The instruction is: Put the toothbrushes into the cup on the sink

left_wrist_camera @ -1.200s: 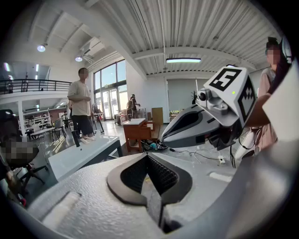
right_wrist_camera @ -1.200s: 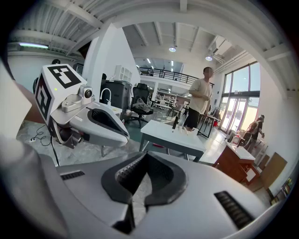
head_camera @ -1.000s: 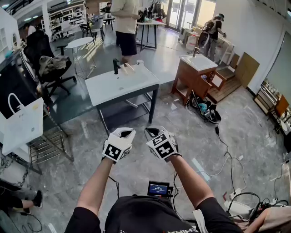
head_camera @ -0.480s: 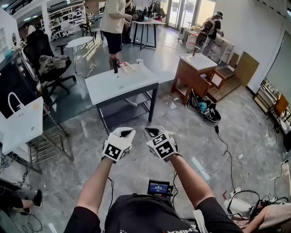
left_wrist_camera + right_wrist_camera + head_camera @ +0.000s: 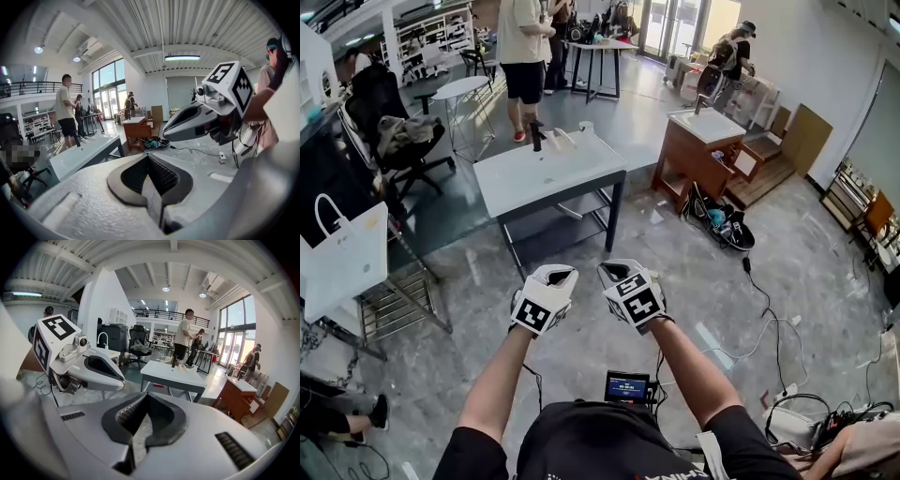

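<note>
I am at the very start of the task, nothing is picked yet. The left gripper (image 5: 555,275) and the right gripper (image 5: 617,273) hang side by side in front of the body, near each other but not touching, both w/ jaws clenched together and nothing between the pads; each gripper view shows this clearly. The white sink (image 5: 525,183) stands well apart from me, across the grey floor (image 5: 694,281). At its far edge I see the black faucet (image 5: 536,139), and just beside it, to the right, some pale thin things that I take for the toothbrushes (image 5: 566,138), lying flat on the top; a small white thing at the far right corner is probably the cup (image 5: 587,127), but it is too small to be sure. A person (image 5: 525,47) stands behind the sink. So the step in hand is the approach. Next move, in my judgement: walk up to the sink, release the jaws of one gripper, then come down on one brush at approx the middle of its handle; it is thin & lies flat, so the pads must go low, otherwise it may slip or roll away
</note>
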Demonstrator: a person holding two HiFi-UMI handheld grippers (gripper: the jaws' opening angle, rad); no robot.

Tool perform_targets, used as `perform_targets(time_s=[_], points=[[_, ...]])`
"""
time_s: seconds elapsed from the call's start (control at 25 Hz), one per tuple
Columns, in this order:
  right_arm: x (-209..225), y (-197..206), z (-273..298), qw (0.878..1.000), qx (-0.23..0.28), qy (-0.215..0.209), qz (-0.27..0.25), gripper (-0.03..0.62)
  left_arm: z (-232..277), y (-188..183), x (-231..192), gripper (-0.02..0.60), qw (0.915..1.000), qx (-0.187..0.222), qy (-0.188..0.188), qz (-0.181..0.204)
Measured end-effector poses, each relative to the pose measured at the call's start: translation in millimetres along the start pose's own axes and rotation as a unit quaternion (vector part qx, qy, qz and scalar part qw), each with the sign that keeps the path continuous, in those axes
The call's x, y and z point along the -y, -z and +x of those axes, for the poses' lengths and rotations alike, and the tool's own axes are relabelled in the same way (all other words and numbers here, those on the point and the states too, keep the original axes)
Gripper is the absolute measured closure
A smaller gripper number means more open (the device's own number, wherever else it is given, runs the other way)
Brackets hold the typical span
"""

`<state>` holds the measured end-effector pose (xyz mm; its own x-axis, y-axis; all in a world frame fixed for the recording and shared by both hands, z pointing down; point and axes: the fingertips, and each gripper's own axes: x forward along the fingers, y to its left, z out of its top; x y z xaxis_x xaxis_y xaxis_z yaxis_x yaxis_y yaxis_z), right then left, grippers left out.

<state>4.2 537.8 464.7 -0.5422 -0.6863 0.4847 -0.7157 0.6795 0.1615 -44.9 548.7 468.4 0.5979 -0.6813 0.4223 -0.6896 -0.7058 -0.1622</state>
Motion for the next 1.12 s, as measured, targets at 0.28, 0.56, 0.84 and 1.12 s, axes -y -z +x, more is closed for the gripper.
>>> perform_targets(time_s=[0.28, 0.56, 0.84, 1.12], points=[[-7.2, 9.8, 2.6, 1.0, -0.009, 0.004, -0.004, 0.586, 2.1, 9.1, 2.6, 0.572, 0.9999, -0.006, 0.009, 0.009], [5.2, 25.3, 8.6, 1.0, -0.017, 0.004, 0.015, 0.585, 16.7, 23.6, 3.3, 0.572, 0.9994, -0.01, 0.022, -0.024], [22.0, 32.2, 32.5, 0.999, -0.023, -0.014, 0.024, 0.586, 44.5, 30.4, -5.3, 0.572, 0.998, -0.013, 0.038, -0.05], [61.7, 29.8, 75.1, 0.998, -0.019, -0.028, 0.047, 0.586, 90.5, 27.7, -37.8, 0.572, 0.9973, -0.019, 0.042, -0.057]])
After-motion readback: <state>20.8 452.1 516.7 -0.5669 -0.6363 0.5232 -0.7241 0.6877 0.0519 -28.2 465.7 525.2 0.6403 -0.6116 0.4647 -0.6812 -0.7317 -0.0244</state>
